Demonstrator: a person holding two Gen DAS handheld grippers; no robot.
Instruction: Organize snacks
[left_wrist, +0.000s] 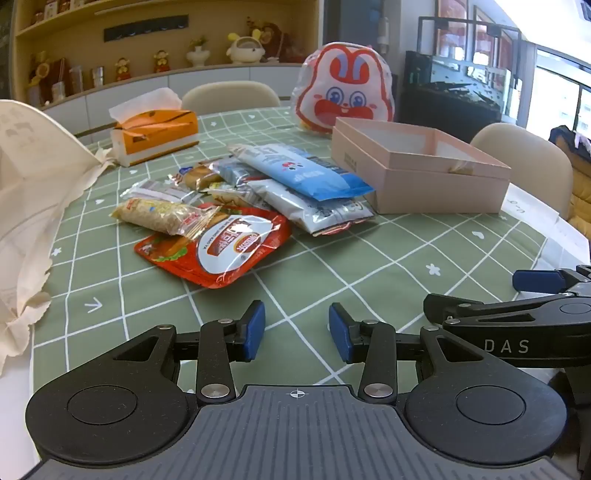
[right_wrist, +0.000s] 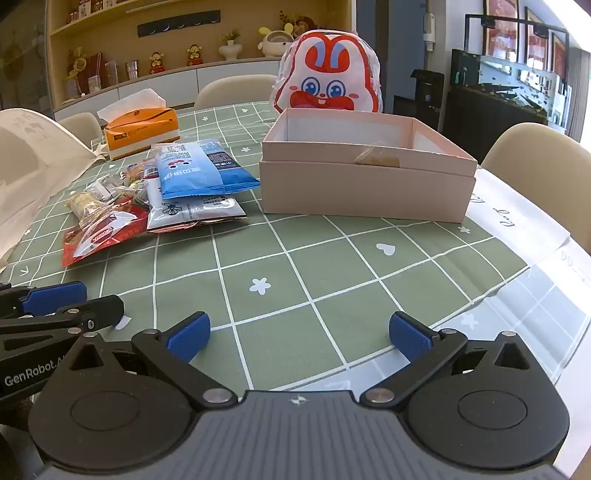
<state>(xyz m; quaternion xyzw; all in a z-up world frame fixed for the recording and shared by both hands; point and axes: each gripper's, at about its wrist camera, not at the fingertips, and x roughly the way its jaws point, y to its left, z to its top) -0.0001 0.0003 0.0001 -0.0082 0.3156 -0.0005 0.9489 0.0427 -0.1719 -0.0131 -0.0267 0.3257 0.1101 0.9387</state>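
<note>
Ahead of the left claw (left_wrist: 297, 329) and slightly to its left lay the snack pile (left_wrist: 236, 206) on the tablecloth (left_wrist: 369, 266); the open box (left_wrist: 417, 166) stood ahead to its right, touching the pile's edge; one small packet (right_wrist: 376, 157) lay inside the box; behind the box stood the rabbit bag (left_wrist: 345, 88); the tissue box (left_wrist: 155, 133) sat behind the pile; the right claw (right_wrist: 299, 338) hovered right of the left claw, facing the box.

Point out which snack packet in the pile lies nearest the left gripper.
The red packet at the pile's front edge. It lies closest to the left gripper, ahead of the clear-wrapped grain bar and the blue packet stacked farther back.
</note>
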